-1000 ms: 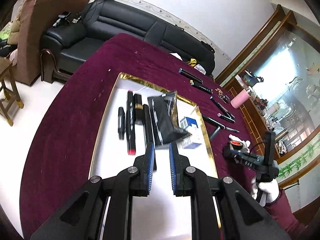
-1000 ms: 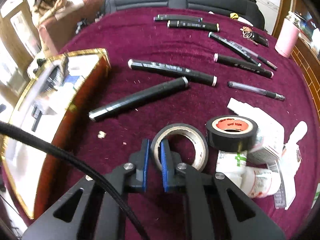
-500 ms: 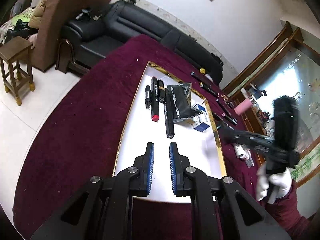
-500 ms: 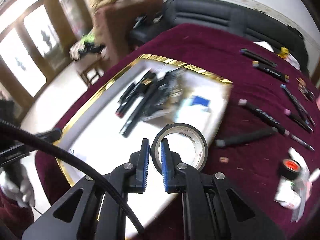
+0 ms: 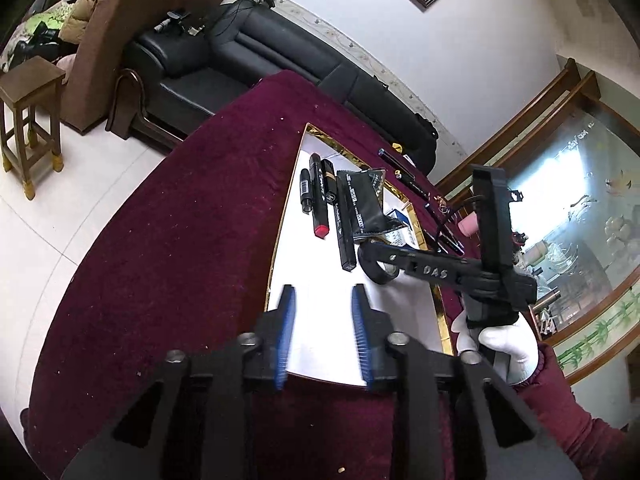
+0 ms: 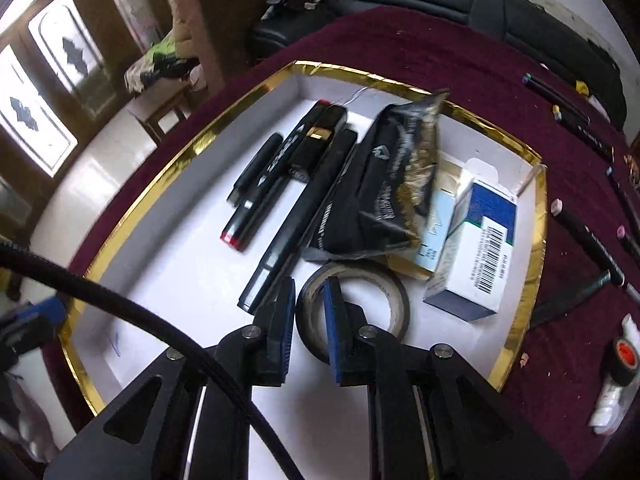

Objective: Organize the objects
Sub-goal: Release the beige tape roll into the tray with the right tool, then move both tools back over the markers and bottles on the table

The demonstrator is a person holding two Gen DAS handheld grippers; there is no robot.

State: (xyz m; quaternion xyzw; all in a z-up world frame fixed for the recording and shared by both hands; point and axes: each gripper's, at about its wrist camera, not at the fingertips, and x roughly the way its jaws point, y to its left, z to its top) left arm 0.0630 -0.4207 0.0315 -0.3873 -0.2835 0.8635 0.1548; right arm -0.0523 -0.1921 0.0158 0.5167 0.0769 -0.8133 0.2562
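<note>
A white tray with a gold rim (image 6: pixel 536 248) lies on the maroon table. In it are black markers (image 6: pixel 296 216), a black pouch (image 6: pixel 384 196) and a blue-and-white box (image 6: pixel 476 244). My right gripper (image 6: pixel 308 312) straddles the wall of a black tape roll (image 6: pixel 396 296) that sits on the tray floor; its jaws have parted around the wall. In the left wrist view the right gripper (image 5: pixel 374 254) reaches over the tray (image 5: pixel 316 336) with the tape roll (image 5: pixel 376 276). My left gripper (image 5: pixel 323 336) is open and empty above the tray's near edge.
Several pens (image 6: pixel 592 236) lie on the maroon cloth right of the tray. A red-cored black tape roll (image 6: pixel 624 360) and a small white bottle (image 6: pixel 608 404) lie at the far right. A black sofa (image 5: pixel 248 64) and a wooden stool (image 5: pixel 28 92) stand beyond the table.
My right gripper carried the tape roll from the cloth over into the tray, set it down, and its jaws have widened. My left gripper pulled back toward the tray's near edge and opened wider.
</note>
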